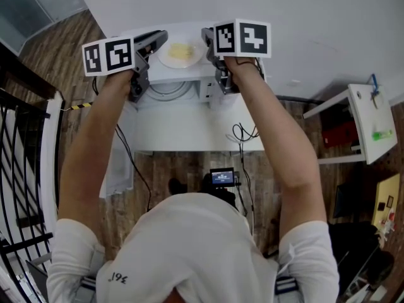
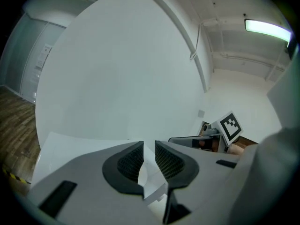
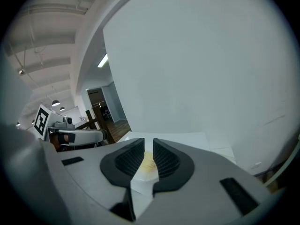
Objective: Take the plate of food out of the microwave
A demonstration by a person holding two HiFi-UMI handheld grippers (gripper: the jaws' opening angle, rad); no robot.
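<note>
Being pinched at its rim from both sides, the plate of food (image 1: pixel 181 52) is being held in the upper middle of the head view, outside and over the white microwave (image 1: pixel 180 76); whether it is touching the microwave's top cannot be told. The left gripper (image 1: pixel 154 41) is being kept narrow on the plate's left edge, and in the left gripper view a thin white strip of rim is being clamped between its jaws. The right gripper (image 1: pixel 208 43) is being kept narrow on the opposite edge, and in the right gripper view the yellow food (image 3: pixel 149 162) is being framed just beyond its closed-in jaws.

The microwave is being carried by a white table (image 1: pixel 189 131) standing against a plain white wall (image 1: pixel 303 17) that is filling the upper right of the frame. A black cable (image 1: pixel 243 133) is being draped over the table's near right edge. Wood-plank floor (image 1: pixel 183 166) is being shown below the table and at the upper left. A black railing (image 1: pixel 19 169) is running down the left edge. A second white table (image 1: pixel 369 122) is being cut by the right edge. Bright strip lights (image 2: pixel 267 29) are being seen on the ceiling in the left gripper view.
</note>
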